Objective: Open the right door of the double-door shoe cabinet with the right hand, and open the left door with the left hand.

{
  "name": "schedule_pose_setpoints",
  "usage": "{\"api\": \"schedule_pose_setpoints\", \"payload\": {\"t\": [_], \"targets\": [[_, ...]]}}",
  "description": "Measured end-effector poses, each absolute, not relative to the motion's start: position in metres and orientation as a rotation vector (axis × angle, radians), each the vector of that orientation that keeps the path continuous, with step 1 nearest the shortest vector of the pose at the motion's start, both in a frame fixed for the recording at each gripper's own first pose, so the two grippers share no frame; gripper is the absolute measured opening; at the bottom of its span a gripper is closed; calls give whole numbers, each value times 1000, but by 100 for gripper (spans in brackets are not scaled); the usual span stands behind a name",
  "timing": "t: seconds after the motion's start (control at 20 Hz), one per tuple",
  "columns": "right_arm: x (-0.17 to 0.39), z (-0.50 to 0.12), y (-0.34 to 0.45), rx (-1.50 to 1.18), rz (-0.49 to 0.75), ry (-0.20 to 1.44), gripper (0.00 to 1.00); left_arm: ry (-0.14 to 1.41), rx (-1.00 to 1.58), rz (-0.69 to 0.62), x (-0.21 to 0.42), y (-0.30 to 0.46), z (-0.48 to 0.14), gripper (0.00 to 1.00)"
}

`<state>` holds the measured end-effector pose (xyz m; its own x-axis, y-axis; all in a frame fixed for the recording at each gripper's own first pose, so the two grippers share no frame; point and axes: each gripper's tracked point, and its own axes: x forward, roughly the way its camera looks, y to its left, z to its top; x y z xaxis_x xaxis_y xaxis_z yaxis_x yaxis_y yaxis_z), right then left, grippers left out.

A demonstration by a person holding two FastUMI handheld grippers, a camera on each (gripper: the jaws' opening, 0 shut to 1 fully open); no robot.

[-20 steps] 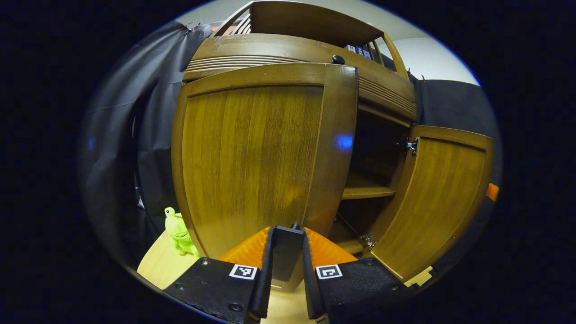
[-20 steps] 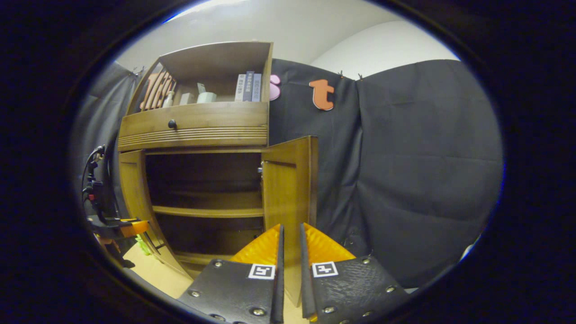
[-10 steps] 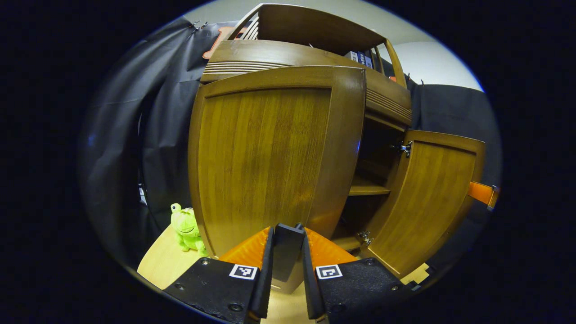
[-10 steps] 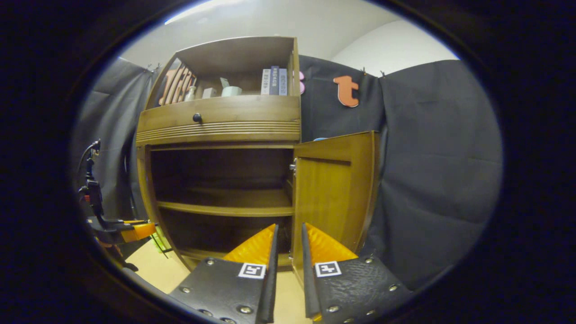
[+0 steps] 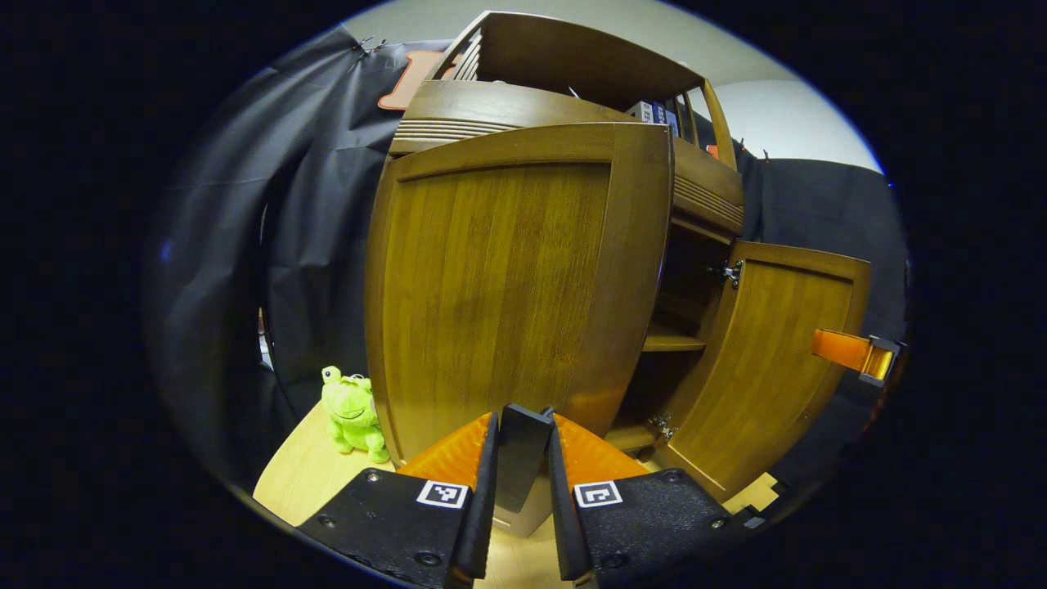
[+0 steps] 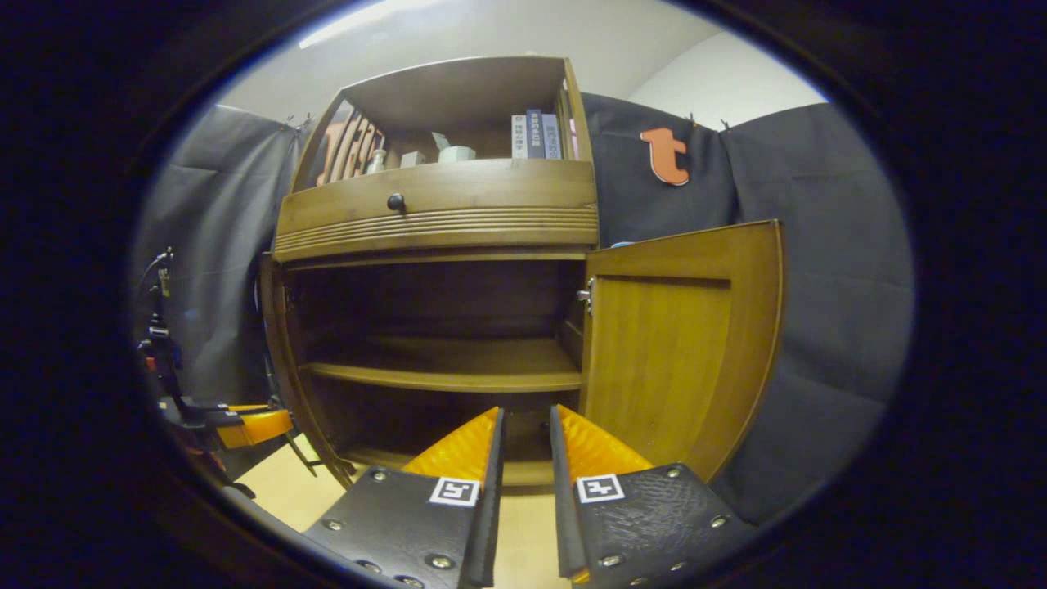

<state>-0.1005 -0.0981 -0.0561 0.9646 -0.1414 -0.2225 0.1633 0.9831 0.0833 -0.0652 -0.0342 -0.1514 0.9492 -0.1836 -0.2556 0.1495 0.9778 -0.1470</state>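
Note:
The wooden shoe cabinet (image 6: 442, 213) stands with both doors swung out. In the left gripper view the left door (image 5: 507, 286) stands close in front, and my left gripper (image 5: 521, 442) is shut on its free edge low down, where a dark piece sits between the fingers. The right door (image 5: 769, 360) hangs wide open beyond it, with my right gripper (image 5: 855, 353) near its free edge. In the right gripper view my right gripper (image 6: 526, 421) faces the dark shelves (image 6: 450, 372), its fingers a narrow gap apart with nothing between. The right door (image 6: 679, 352) is to its right, and the left gripper (image 6: 274, 424) is at far left.
A green frog toy (image 5: 353, 409) sits on the light wooden floor (image 5: 303, 483) left of the cabinet. Books (image 6: 536, 135) and small items stand on the top shelf above a drawer with a dark knob (image 6: 396, 201). Black cloth walls close in both sides.
The left door has swung further out with my left gripper on it. My right gripper has come off the right door's edge and now faces the cabinet's inside.

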Motion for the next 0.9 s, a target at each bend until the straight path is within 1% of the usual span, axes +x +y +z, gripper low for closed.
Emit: {"api": "schedule_pose_setpoints", "payload": {"t": [0.05,0.1,0.15,0.25,0.3,0.35,0.4,0.45,0.55,0.6,0.7,0.75,0.8,0.9], "targets": [[-98,-56,-95,104,-144,217,26,271,-128,-167,-68,-31,-152,34],[-97,-57,-91,105,-134,217,29,270,-130,-164,-70,-29,-151,34],[-93,-57,-89,105,-124,219,29,268,-132,-161,-72,-27,-151,36],[-89,-60,-82,105,-106,223,29,266,-135,-152,-75,-23,-151,36],[-85,-61,-80,105,-99,227,26,266,-136,-148,-77,-21,-151,36],[-85,-62,-78,106,-92,230,28,265,-136,-142,-77,-18,-151,36],[-83,-63,-75,108,-85,233,32,268,-140,-142,-79,-16,-151,31],[-82,-65,-72,111,-78,237,32,266,-145,-137,-80,-14,-151,36],[-79,-66,-65,119,-56,242,32,267,-156,-130,-85,-8,-150,38],[-76,-68,-63,120,-52,244,39,268,-157,-124,-86,-4,-150,36],[-74,-70,-58,119,-39,246,53,268,-157,-118,-91,3,-149,42],[-73,-71,-54,121,-31,249,55,269,-154,-116,-92,6,-150,46],[-72,-72,-51,120,-24,251,57,270,-152,-114,-93,9,-150,46],[-68,-74,-45,118,-11,256,57,272,-135,-102,-97,16,-150,51]]}}
